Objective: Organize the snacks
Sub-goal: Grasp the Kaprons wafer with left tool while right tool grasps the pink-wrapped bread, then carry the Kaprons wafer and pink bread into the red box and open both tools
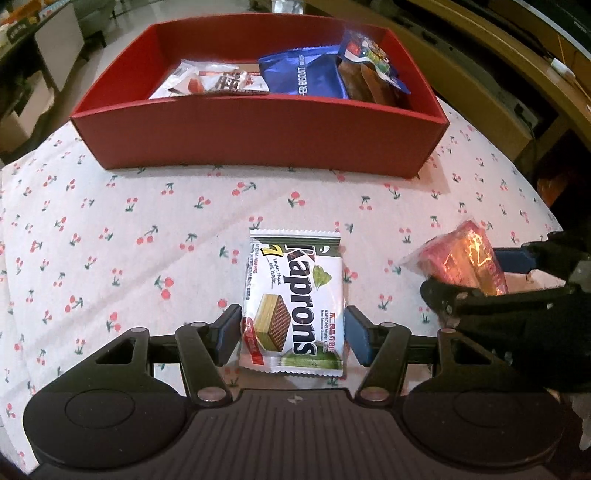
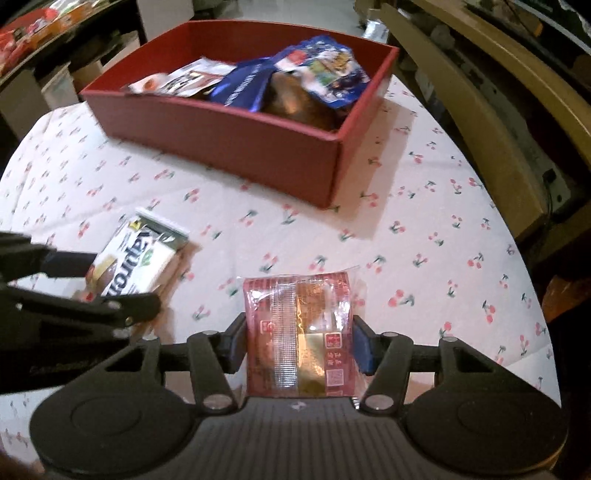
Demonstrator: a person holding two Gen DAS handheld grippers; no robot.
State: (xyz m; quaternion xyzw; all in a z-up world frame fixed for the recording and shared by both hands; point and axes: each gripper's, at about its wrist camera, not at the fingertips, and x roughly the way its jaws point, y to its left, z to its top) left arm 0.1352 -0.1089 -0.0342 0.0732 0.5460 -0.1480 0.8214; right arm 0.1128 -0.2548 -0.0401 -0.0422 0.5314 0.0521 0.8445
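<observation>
My left gripper [image 1: 293, 332] is shut on a white Kaprons wafer pack [image 1: 293, 299], its blue pads against both long sides, over the cherry-print tablecloth; the pack also shows in the right wrist view [image 2: 133, 258]. My right gripper [image 2: 299, 345] is shut on a red and gold clear-wrapped snack [image 2: 299, 332], which also shows at the right of the left wrist view [image 1: 467, 258]. A red box [image 1: 258, 136] stands ahead and holds a white and red packet [image 1: 210, 81], a blue biscuit bag [image 1: 306, 74] and a colourful bag [image 1: 373, 70].
The table [image 1: 110, 229] is round, covered in white cloth with cherries. A wooden chair [image 2: 480, 110] stands to the right behind the box. Shelves with goods [image 2: 33, 26] lie at the far left.
</observation>
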